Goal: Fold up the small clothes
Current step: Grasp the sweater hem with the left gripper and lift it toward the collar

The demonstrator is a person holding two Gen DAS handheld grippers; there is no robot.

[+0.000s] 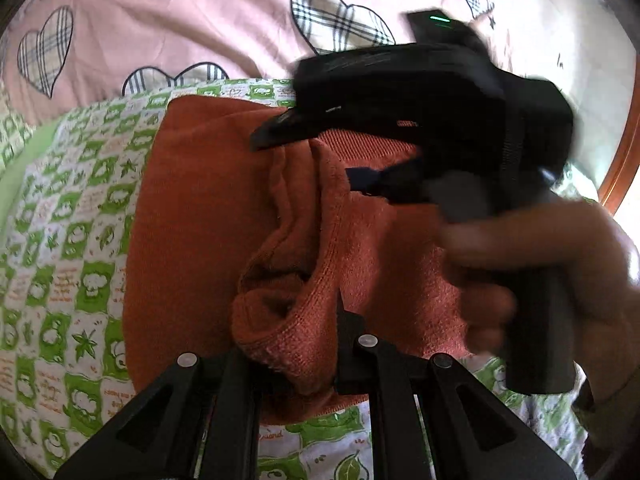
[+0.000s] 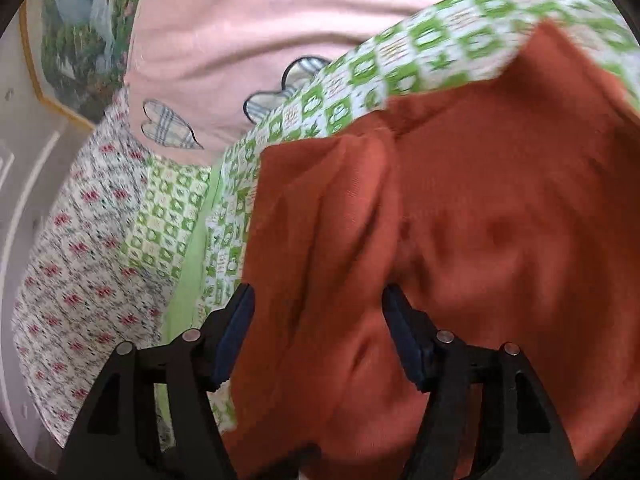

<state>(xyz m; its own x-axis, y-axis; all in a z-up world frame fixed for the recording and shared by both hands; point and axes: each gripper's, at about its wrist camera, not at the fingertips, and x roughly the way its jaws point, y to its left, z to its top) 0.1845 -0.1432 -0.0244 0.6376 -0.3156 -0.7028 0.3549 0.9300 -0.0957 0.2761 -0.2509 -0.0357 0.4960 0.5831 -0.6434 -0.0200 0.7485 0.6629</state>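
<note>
A rust-orange knit garment (image 1: pixel 200 216) lies on a green-and-white checked sheet (image 1: pixel 72 240). My left gripper (image 1: pixel 296 360) is shut on a bunched fold of the garment's ribbed edge near the bottom of the left wrist view. My right gripper (image 1: pixel 360 152), held by a hand (image 1: pixel 540 264), hovers over the garment's far right part there. In the right wrist view the garment (image 2: pixel 500 220) fills the right half, and the right gripper (image 2: pixel 318 320) is open, with its blue-padded fingers on both sides of a raised fold.
A pink quilt with plaid hearts (image 1: pixel 180 24) lies beyond the checked sheet. A floral sheet (image 2: pixel 80 248) and a framed landscape picture (image 2: pixel 80 36) show at the left of the right wrist view. A wooden bed edge (image 1: pixel 624 152) is at the right.
</note>
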